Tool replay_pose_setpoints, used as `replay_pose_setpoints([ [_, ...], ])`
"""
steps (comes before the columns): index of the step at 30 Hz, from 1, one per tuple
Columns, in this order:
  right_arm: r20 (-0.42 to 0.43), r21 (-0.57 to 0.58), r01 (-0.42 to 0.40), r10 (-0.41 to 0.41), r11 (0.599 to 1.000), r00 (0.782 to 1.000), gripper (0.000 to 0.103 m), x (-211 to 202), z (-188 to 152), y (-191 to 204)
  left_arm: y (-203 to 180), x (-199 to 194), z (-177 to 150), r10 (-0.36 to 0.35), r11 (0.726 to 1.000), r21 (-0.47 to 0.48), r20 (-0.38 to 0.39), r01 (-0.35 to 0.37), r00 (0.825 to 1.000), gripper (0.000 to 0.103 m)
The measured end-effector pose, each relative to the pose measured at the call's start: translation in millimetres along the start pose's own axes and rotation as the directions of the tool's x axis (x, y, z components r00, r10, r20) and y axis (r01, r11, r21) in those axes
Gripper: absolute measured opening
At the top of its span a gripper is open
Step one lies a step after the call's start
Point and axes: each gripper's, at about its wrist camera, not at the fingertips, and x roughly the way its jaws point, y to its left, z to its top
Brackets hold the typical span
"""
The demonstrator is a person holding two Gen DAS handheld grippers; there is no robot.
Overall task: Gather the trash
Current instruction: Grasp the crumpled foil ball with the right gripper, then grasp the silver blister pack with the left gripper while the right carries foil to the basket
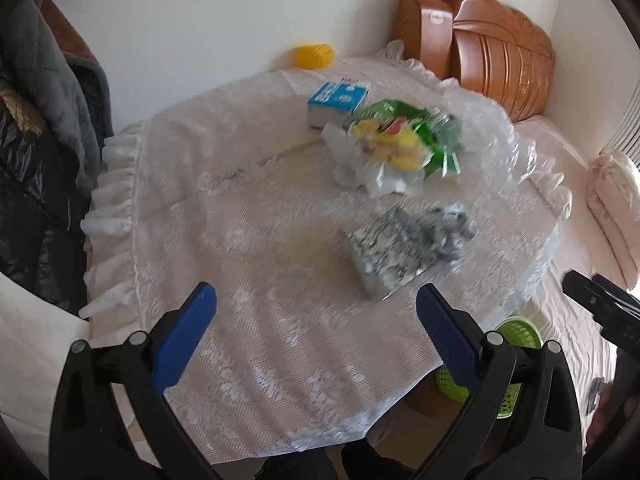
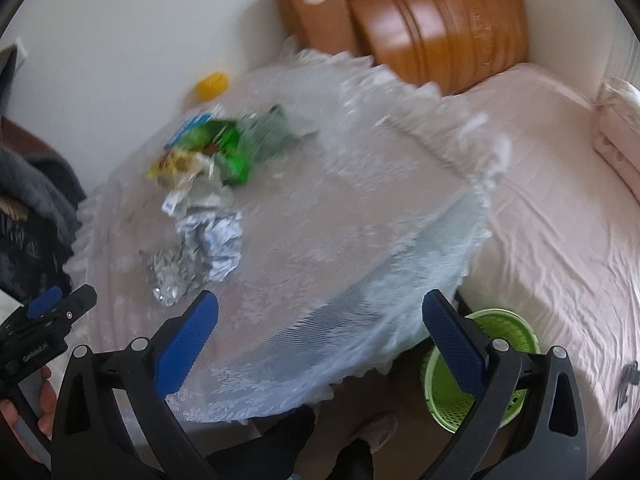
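Both sets of jaws stand spread wide and grasp nothing: the left gripper (image 1: pixel 316 312) hangs over the near part of the worktop, the right gripper (image 2: pixel 320 320) over its near right edge, and that readiness suggests neither has yet committed to a piece. Largest in view is the round worktop (image 1: pixel 224 216) under a white lace cloth, pushed against the wall with a pink bed (image 2: pixel 540 208) along its right side. Below the near right edge, on the floor between worktop and bed, sits the green basket (image 2: pixel 492 360), open-topped and probably the place the trash is meant to go. All the trash lies toward the far right of the worktop: a heap of green and yellow wrappers (image 1: pixel 400 144) in clear plastic, a crumpled silver foil bag (image 1: pixel 404 244) nearer the grippers, and a blue box (image 1: pixel 336 100) behind the heap. A yellow thing (image 1: pixel 314 56) rests at the far edge by the wall; blur hides what it is.
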Motion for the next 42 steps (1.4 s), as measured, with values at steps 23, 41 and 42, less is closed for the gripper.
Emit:
replay_pose_setpoints([
  [23,-0.095,0.035,-0.108,0.111,0.994,0.989,0.052,106,40,60,8,34,13,-0.106,0.994,-0.004,-0.059,0.106,0.993,0.096],
  [41,-0.011,0.024,-0.169,0.17,0.985,0.985,0.042,57,47,10,-49,118,39,-0.102,0.962,-0.27,-0.26,0.029,0.96,0.096],
  [42,-0.013,0.021,-0.171,0.171,0.985,0.985,0.042,56,46,5,-50,124,39,-0.085,0.958,-0.287,-0.275,0.002,0.958,0.096],
])
